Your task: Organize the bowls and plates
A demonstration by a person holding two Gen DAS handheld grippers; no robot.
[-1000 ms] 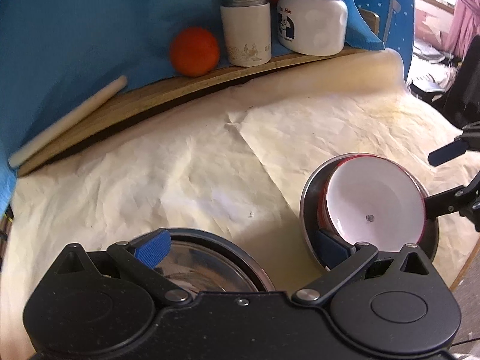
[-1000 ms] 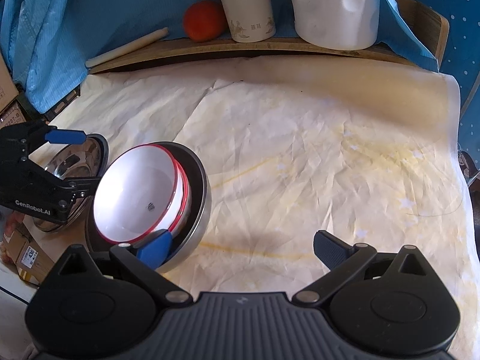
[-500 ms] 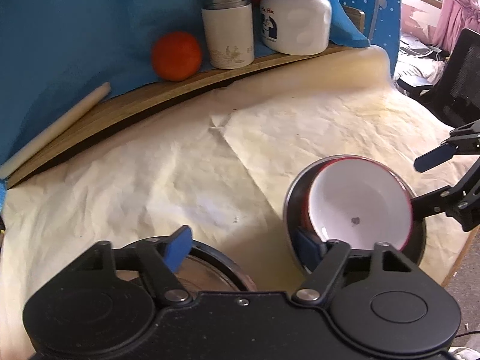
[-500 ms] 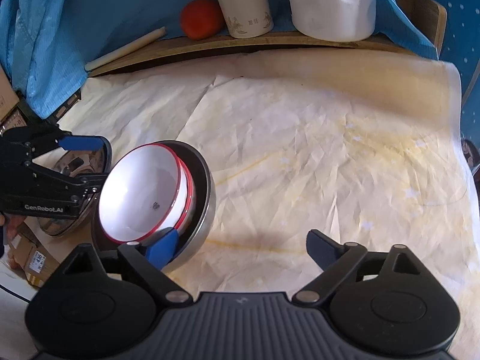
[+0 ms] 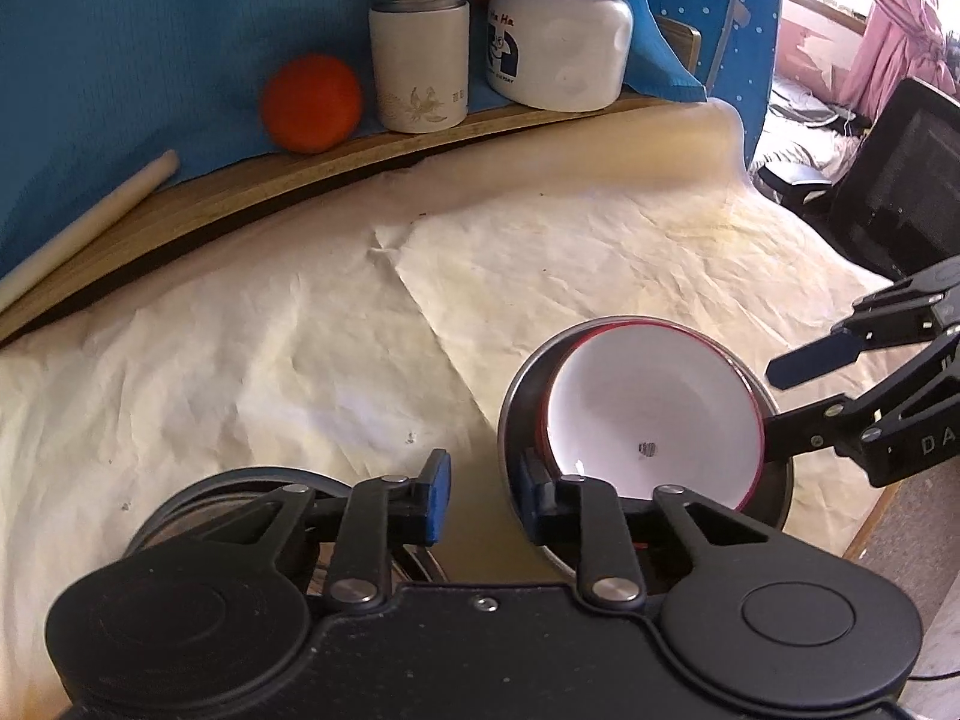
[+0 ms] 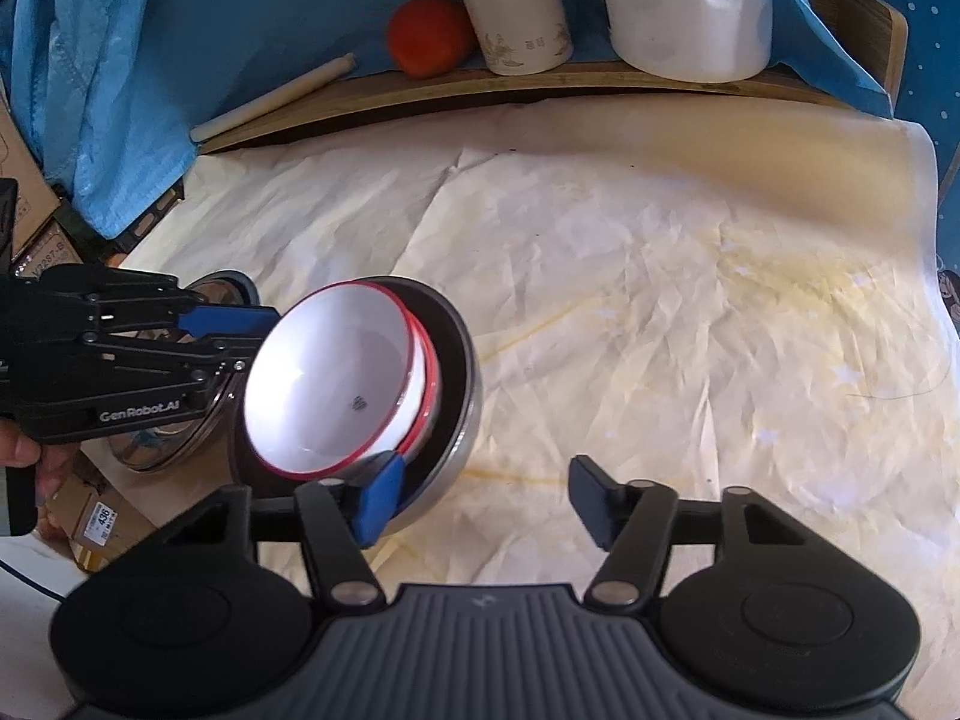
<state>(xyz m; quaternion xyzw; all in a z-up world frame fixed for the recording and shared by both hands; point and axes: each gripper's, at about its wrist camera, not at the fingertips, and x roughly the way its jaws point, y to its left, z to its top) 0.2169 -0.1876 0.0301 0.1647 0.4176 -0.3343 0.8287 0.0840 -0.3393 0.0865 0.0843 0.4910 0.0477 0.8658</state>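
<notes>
Only from the right wrist: a hand (image 6: 27,462) (behind the left gripper (image 6: 240,330)).

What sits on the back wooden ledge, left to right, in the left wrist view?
White rolling-pin-like stick → round orange fruit → white cylindrical flask with steel lid → squat white plastic jug with blue cap.

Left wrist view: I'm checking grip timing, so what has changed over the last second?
Both tools' jaws have narrowed and are closing: the left tool around the steel bowl's rim, the right tool at the opposite rim. Neither pad pair visibly pinches yet. The white bowl stays nested inside; the shelf items are unmoved.
</notes>
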